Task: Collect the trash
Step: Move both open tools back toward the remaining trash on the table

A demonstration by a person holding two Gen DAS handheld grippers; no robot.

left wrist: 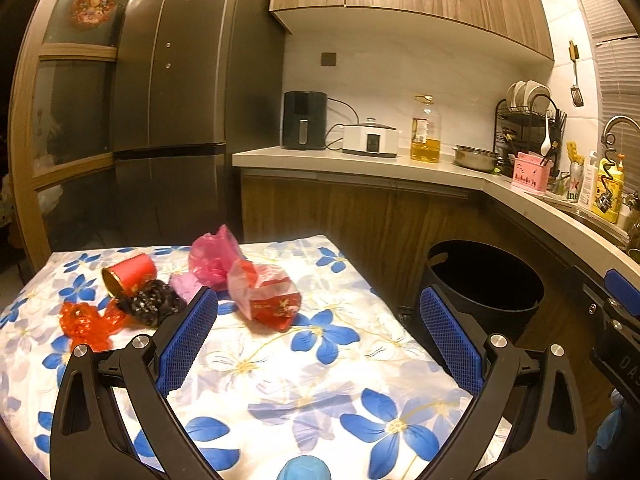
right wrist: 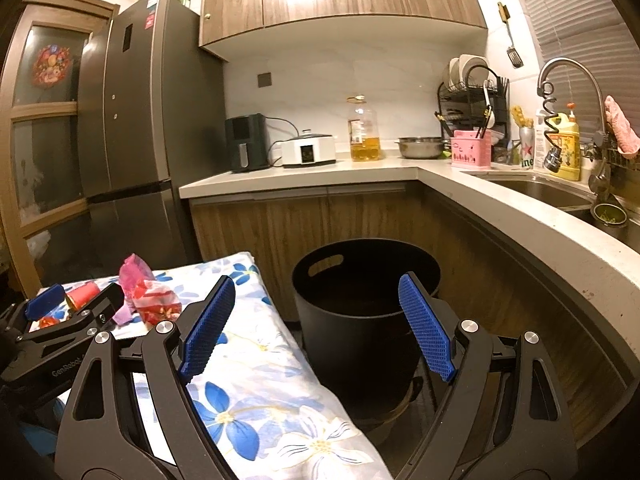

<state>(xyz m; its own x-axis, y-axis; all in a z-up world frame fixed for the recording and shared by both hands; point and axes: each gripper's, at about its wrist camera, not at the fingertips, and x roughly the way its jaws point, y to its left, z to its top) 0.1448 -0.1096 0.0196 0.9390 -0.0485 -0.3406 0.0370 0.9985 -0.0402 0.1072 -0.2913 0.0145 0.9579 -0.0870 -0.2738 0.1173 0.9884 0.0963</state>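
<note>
From the left tool we read the trash as a loose heap on the flowered counter, lying toward eleven o'clock, well short of the far edge. Going left to right: a crumpled orange wrapper, a red cup tipped on its side with its mouth toward us and to the left, a black crumple touching it, a small lilac scrap, a pink bag behind, and a red packet nearest the tool's centre line. The packet's long axis seems to run from ten to four o'clock, though the fisheye bends it and we would not swear to that. The bin stands on the floor at about one o'clock, just beside the counter's right edge, its mouth open upward.

The left tool is spread wide and empty, hanging above the counter with the packet just ahead of its left finger. The right tool, likewise spread and holding nothing, points at the bin at twelve o'clock, with the heap off at ten.

We judge the left tool the nearer to the trash, so the coming move turns on easing it forward and a little left to straddle the packet across its short side, then swinging right to the bin.
</note>
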